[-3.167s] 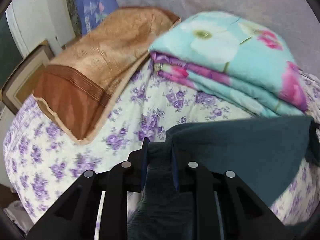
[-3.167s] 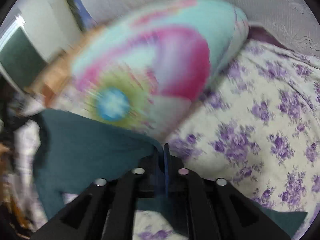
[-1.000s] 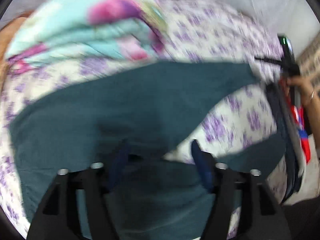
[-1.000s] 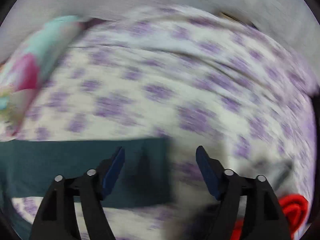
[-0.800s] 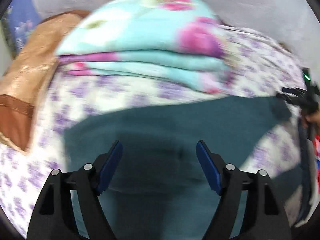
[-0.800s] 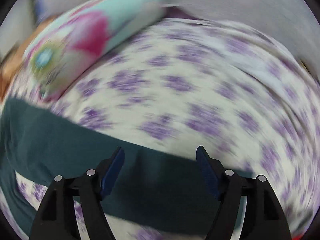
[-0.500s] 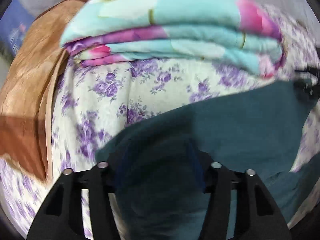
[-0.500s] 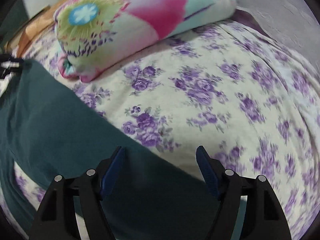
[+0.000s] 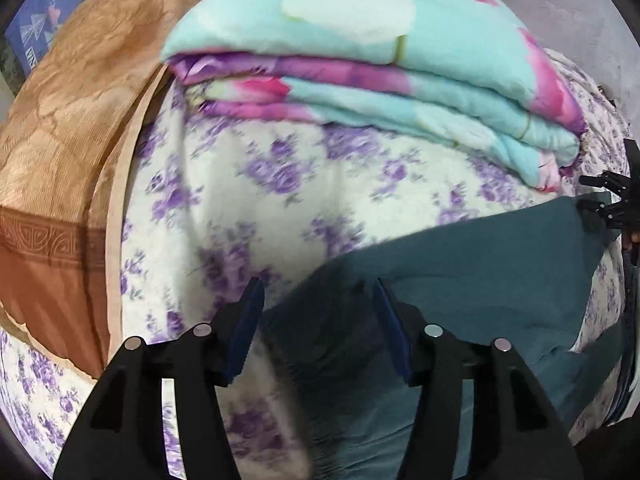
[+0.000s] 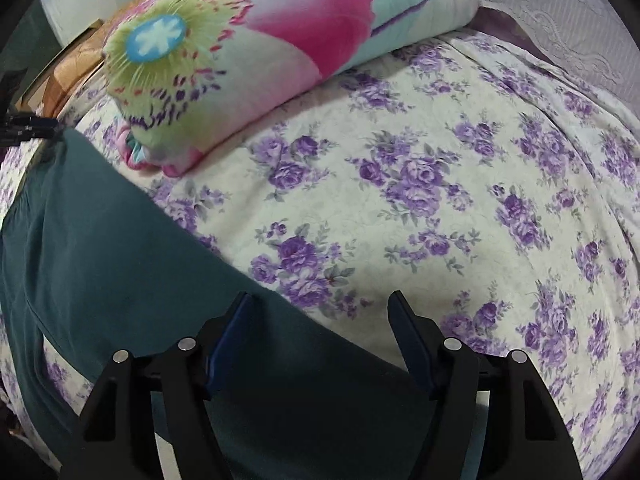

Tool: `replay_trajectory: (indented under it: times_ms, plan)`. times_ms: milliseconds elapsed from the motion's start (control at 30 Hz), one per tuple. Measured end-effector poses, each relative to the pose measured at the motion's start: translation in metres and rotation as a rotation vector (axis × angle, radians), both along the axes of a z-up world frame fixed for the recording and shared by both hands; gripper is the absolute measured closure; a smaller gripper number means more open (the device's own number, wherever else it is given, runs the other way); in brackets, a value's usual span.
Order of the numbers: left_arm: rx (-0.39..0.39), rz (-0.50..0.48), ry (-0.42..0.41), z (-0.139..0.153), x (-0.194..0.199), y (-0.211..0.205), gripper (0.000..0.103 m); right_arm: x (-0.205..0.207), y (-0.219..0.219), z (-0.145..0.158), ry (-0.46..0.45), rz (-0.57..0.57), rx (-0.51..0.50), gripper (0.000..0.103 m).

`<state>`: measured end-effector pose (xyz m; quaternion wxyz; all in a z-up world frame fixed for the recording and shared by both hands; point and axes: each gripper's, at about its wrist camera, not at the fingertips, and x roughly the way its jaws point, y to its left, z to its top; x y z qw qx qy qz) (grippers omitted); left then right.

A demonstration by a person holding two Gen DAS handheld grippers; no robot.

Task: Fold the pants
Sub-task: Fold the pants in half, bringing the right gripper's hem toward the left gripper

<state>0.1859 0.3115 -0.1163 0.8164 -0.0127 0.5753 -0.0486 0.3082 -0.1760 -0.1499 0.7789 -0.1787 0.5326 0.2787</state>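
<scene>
Dark teal pants [image 9: 472, 264] [image 10: 100, 248] lie spread flat across a bed sheet [image 9: 304, 184] [image 10: 460, 208] printed with purple flowers. In the left wrist view the left gripper [image 9: 318, 322] hangs over one end of the pants, jaws spread wide and grasping nothing; the cloth fills the gap between its fingers [image 9: 248, 320] and runs off to their right, while bare sheet lies beyond the tips. In the right wrist view the right gripper [image 10: 322, 332] is likewise released, its fingers [image 10: 230, 332] parted over the pants' edge, the cloth stretching away to their left and the sheet open ahead and to the right. A folded floral quilt [image 9: 380, 52] [image 10: 256, 44] rests on the sheet beyond both grippers. A brown blanket [image 9: 68, 152] lies to the far left of the left fingers.
</scene>
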Motion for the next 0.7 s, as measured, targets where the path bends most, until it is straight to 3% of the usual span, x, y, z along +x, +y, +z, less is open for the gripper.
replay_trajectory:
  times_ms: [167,300,333,367,400,433,567,700]
  plan:
    - [0.121,-0.091,0.063,-0.033,0.001,-0.017,0.054,0.006,0.001,-0.010,0.009,0.008,-0.023,0.033]
    - [0.110,-0.094,0.024,-0.033,0.002,-0.025,0.081,0.002,0.015,-0.020,0.007,0.017,-0.045,0.032]
    - [0.128,-0.105,0.020,-0.030,0.001,-0.028,0.082,0.003,0.017,-0.020,0.008,0.024,-0.045,0.036]
    - [0.155,-0.123,0.014,-0.027,0.002,-0.032,0.082,0.002,0.019,-0.018,0.018,0.040,-0.032,0.052]
    - [0.173,-0.133,0.005,-0.021,0.005,-0.034,0.082,0.003,0.019,-0.014,0.041,0.047,-0.002,0.088]
    - [0.175,-0.130,-0.004,-0.014,0.007,-0.041,0.083,0.004,0.017,-0.010,0.075,0.041,0.027,0.099]
    - [0.133,-0.115,-0.095,0.031,-0.013,-0.043,0.083,-0.007,-0.004,0.034,0.080,0.009,0.166,0.101]
    - [0.068,-0.129,-0.171,0.082,-0.061,-0.046,0.082,-0.055,-0.037,0.081,0.095,0.031,0.298,0.101]
